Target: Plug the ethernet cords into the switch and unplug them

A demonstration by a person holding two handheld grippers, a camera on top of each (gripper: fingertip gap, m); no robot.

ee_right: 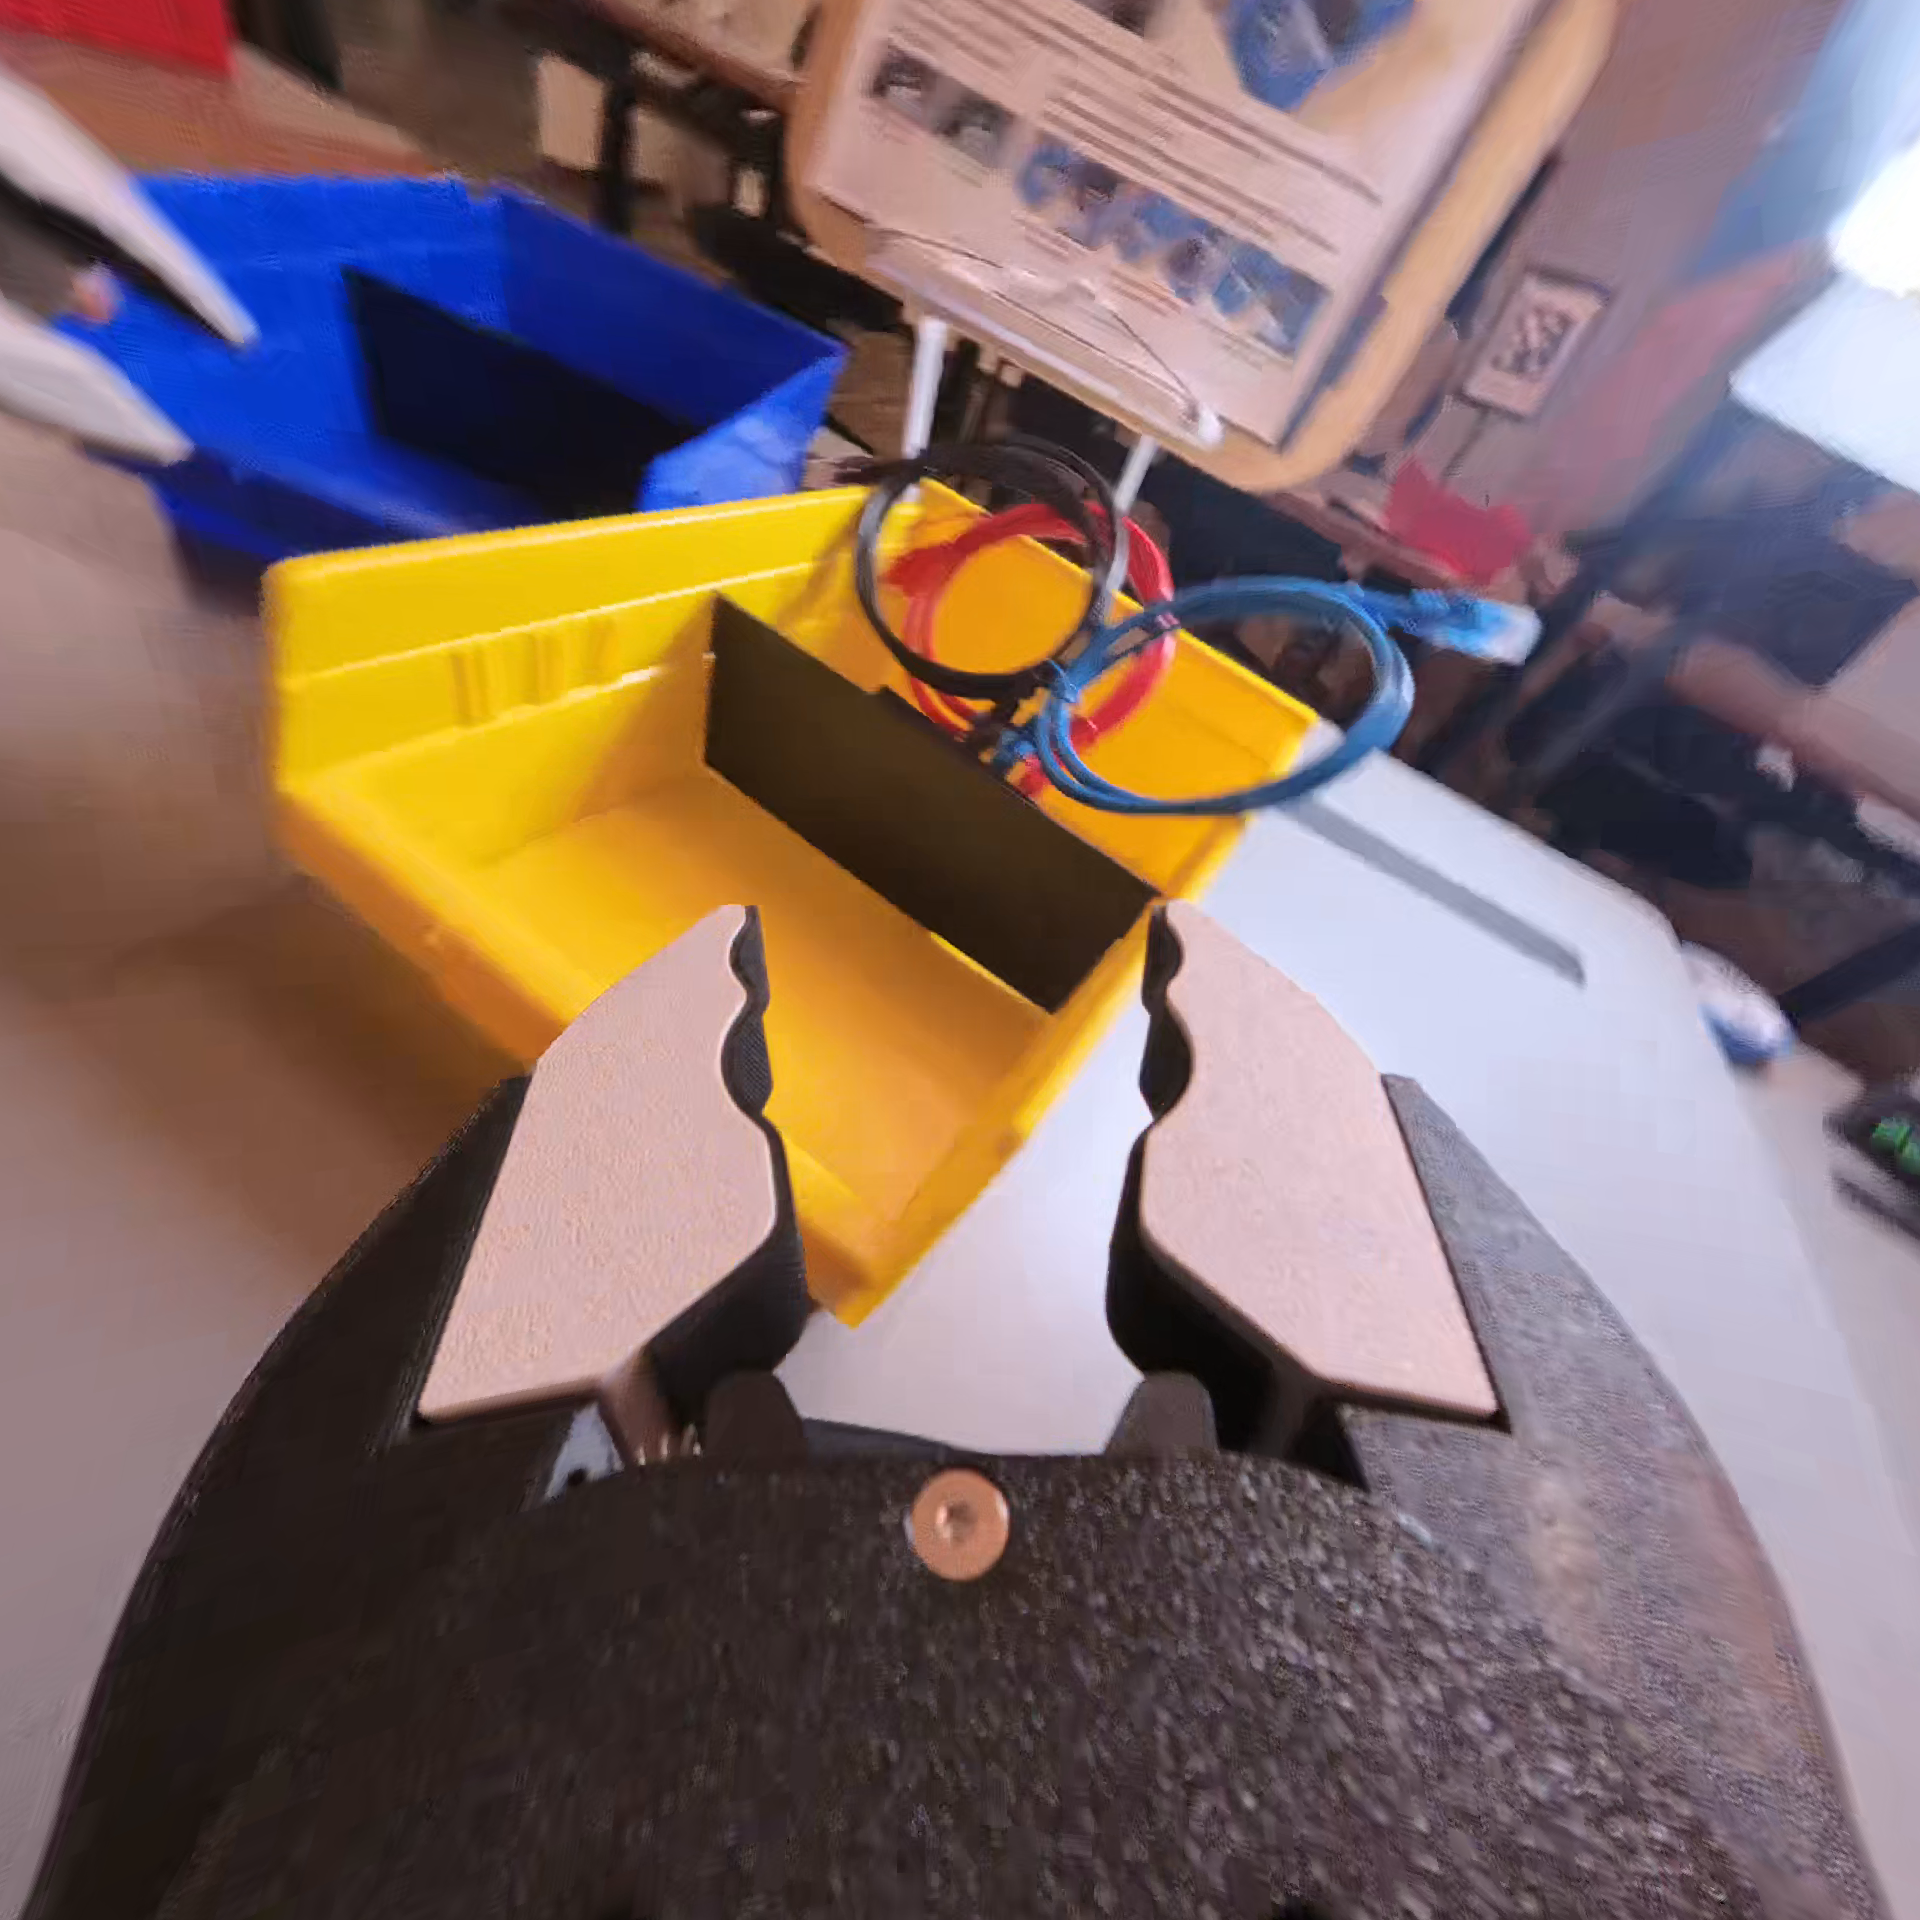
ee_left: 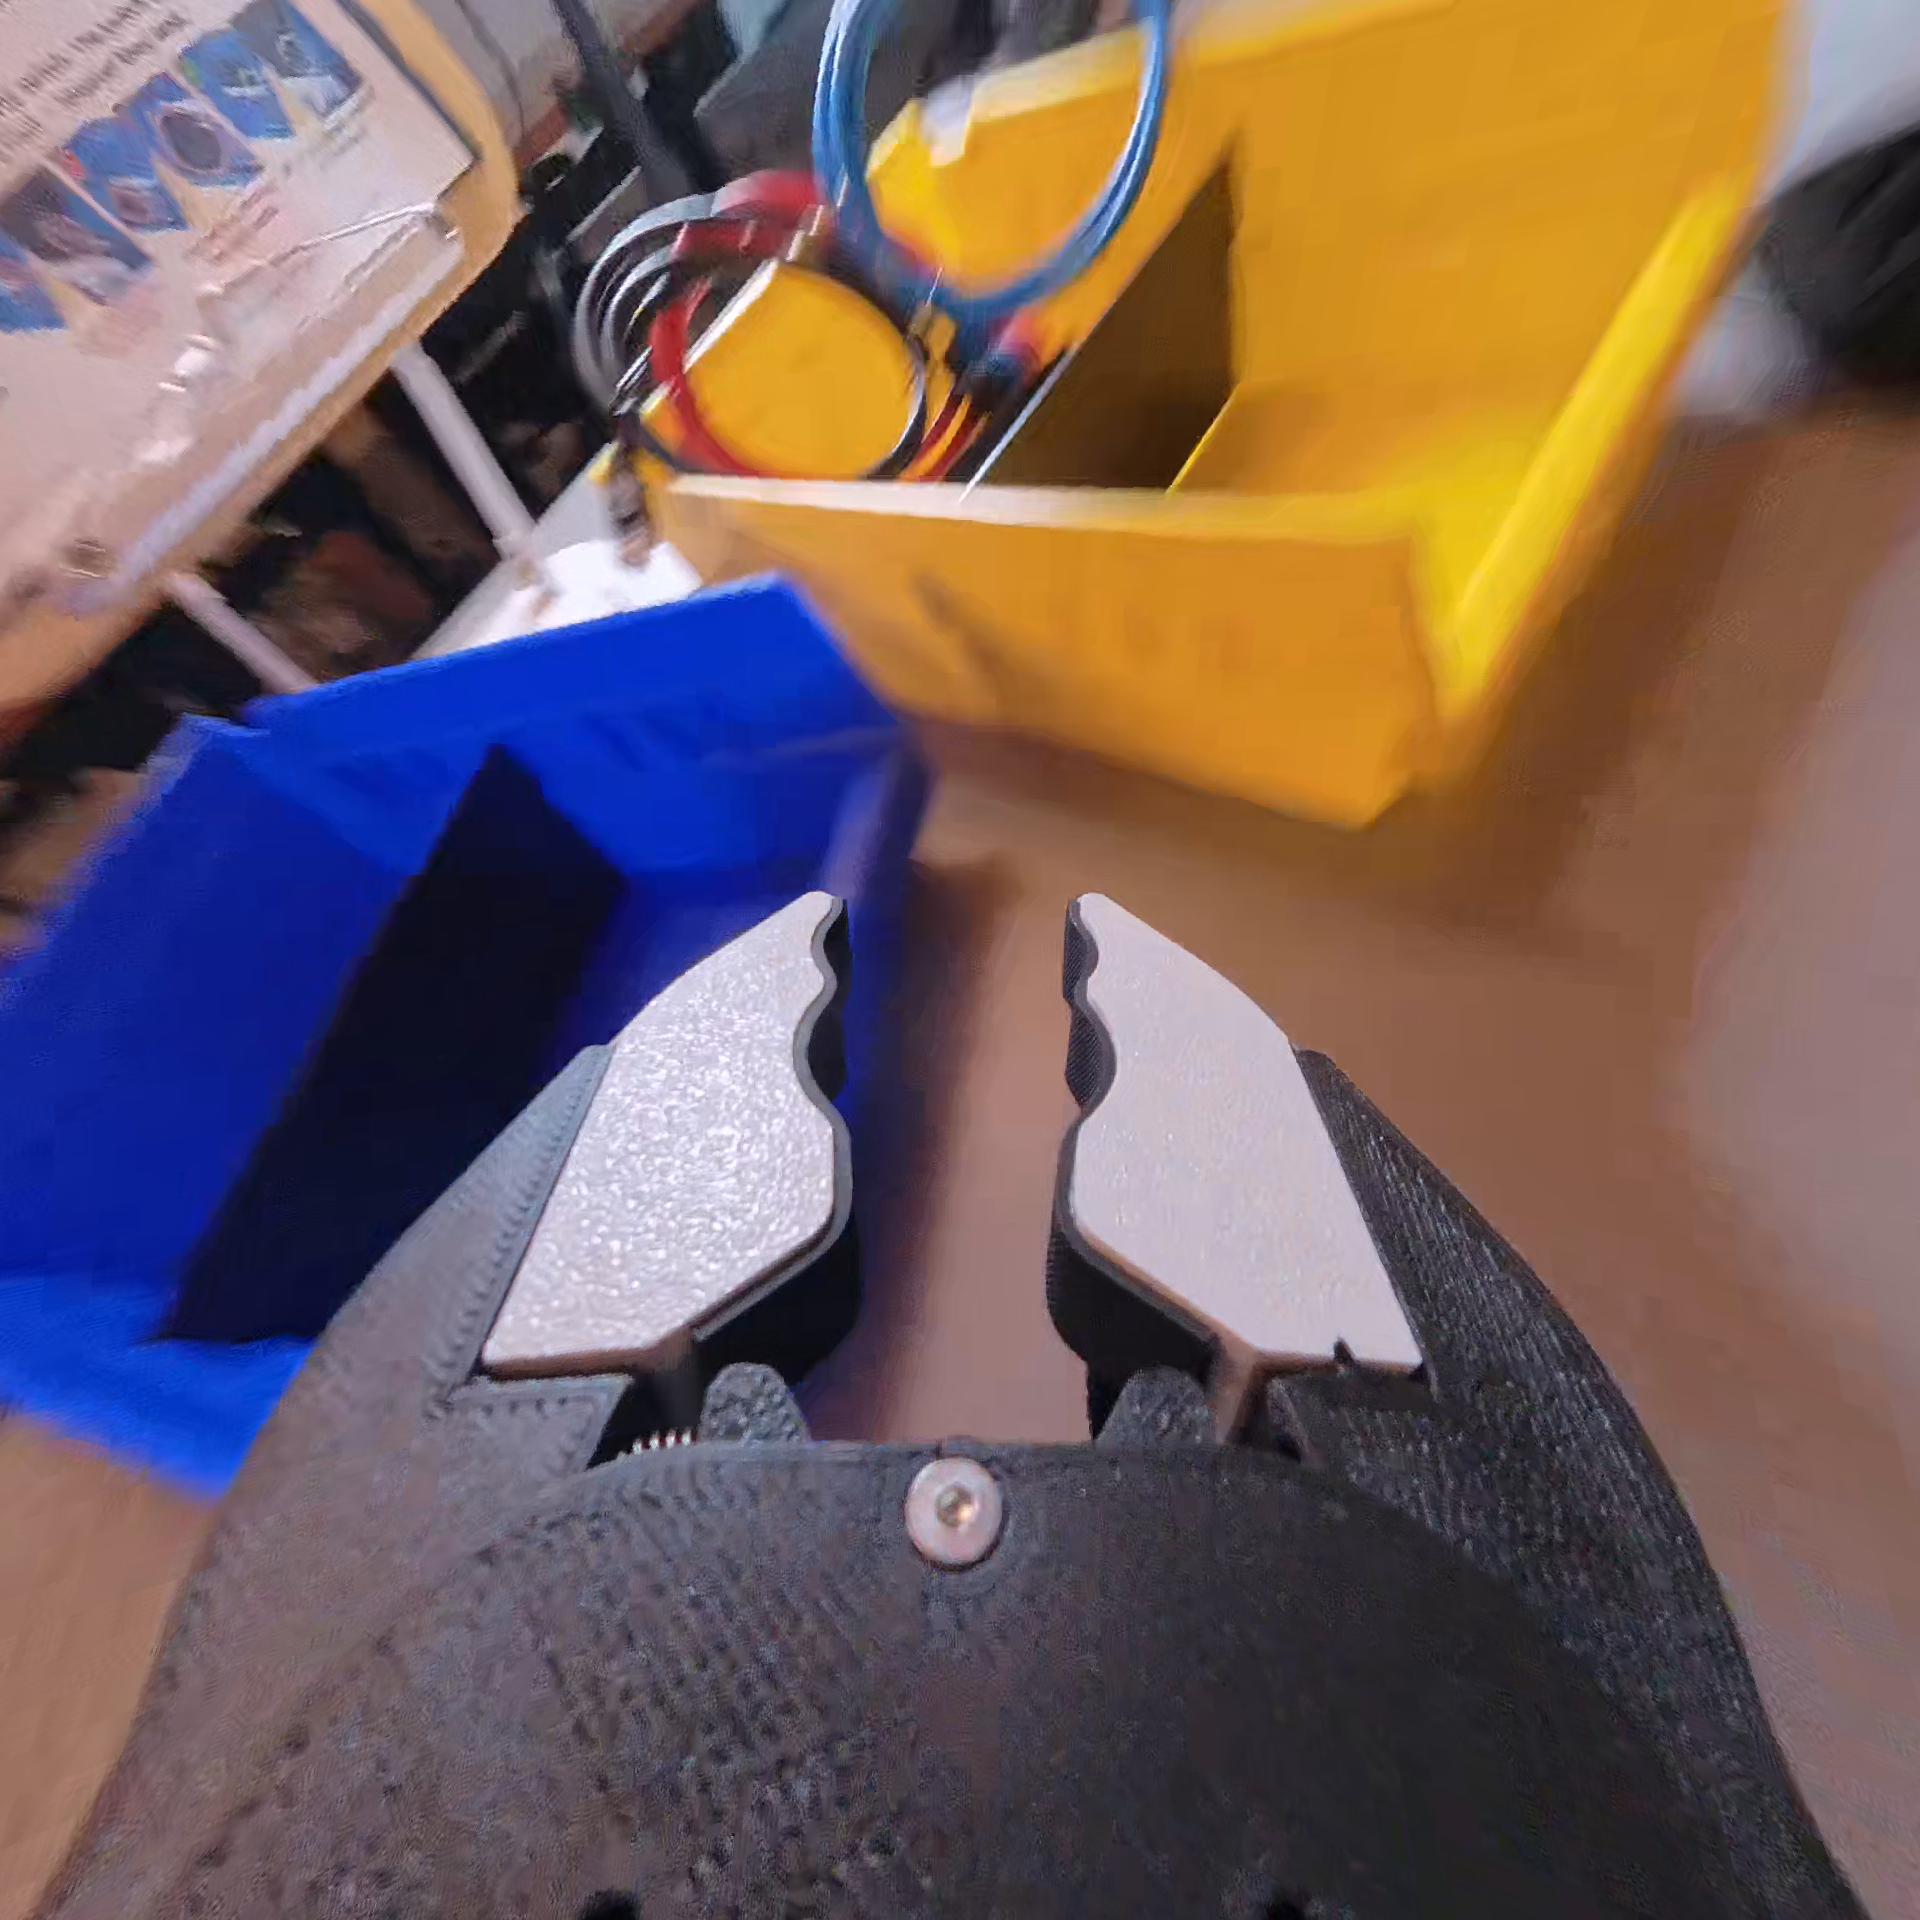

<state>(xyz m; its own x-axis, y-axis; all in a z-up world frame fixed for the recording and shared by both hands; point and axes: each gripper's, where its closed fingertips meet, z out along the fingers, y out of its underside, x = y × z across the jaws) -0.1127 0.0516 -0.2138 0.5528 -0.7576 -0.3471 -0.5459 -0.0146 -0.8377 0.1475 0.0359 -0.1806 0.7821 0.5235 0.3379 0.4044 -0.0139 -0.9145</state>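
1. Left gripper [ee_left: 956, 914], black textured body with 2 grey-faced fingers: released, jaws apart, nothing between them. It hangs over bare brown tabletop [ee_left: 1299, 1039], with its left finger overlapping the near right corner of the blue bin.
2. Right gripper [ee_right: 951, 920], same build: released, jaws apart, nothing held. It hangs over the near end of the yellow bin, where the bin's near corner meets a pale grey table surface [ee_right: 1455, 1039].
3. Open room: clear tabletop lies right of the left gripper; the grey surface runs free to the right of the yellow bin. The 2 bins sit close together, a narrow strip of table between them.
4. Ethernet cords, 3 coiled loops: a blue cord [ee_right: 1226, 707], a red cord [ee_right: 1039, 623] and a black cord [ee_right: 987, 566]. They overlap, and the blue loop spills over the bin's far rim with its blue plug [ee_right: 1465, 623] past the edge.
5. Yellow plastic bin [ee_right: 416, 748], rectangular and open-topped, split by a black divider panel [ee_right: 914, 821]. The far compartment holds the 3 cords; the near compartment shows only its floor.
6. Blue plastic bin [ee_left: 208, 987], open-topped, with a dark divider [ee_left: 436, 1039] inside; contents cannot be told.
7. The switch cannot be made out in either view.
8. Printed poster board [ee_right: 1122, 208] stands behind the bins, blurred.
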